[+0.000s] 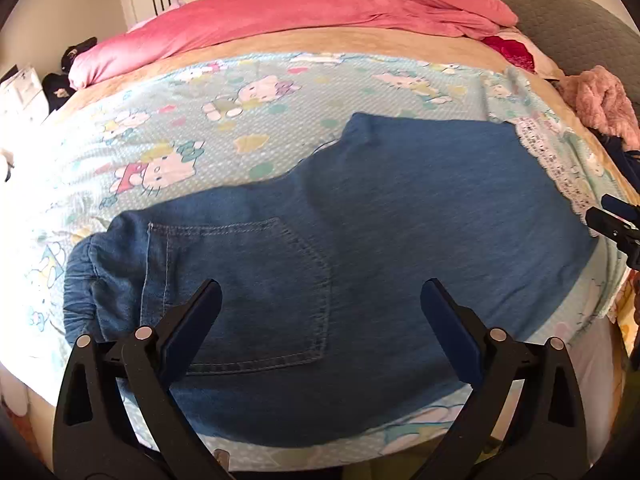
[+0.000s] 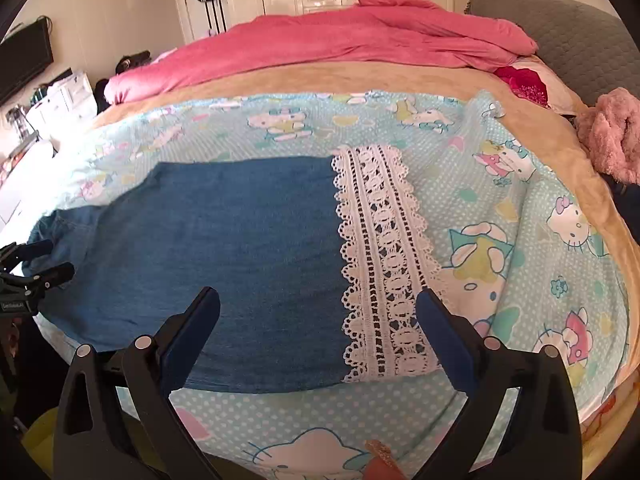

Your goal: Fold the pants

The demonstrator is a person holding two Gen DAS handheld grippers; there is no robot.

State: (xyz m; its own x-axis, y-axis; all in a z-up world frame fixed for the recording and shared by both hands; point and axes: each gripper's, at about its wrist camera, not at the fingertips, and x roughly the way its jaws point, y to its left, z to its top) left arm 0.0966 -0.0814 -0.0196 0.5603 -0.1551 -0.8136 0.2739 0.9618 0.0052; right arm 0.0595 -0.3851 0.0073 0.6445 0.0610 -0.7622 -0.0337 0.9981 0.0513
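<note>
One pair of blue denim pants (image 1: 360, 216) with a white lace hem band (image 2: 380, 264) lies flat, legs stacked, on the light-blue cartoon-cat printed sheet (image 1: 180, 128); one stitched back pocket (image 1: 256, 292) faces up. Two grippers: left gripper (image 1: 320, 320) jaws apart above the pocket, holding nothing; right gripper (image 2: 318, 328) jaws apart above the lace hem, holding nothing. One pink duvet (image 2: 320, 44) bunched behind.

no text here is clear enough to read.
</note>
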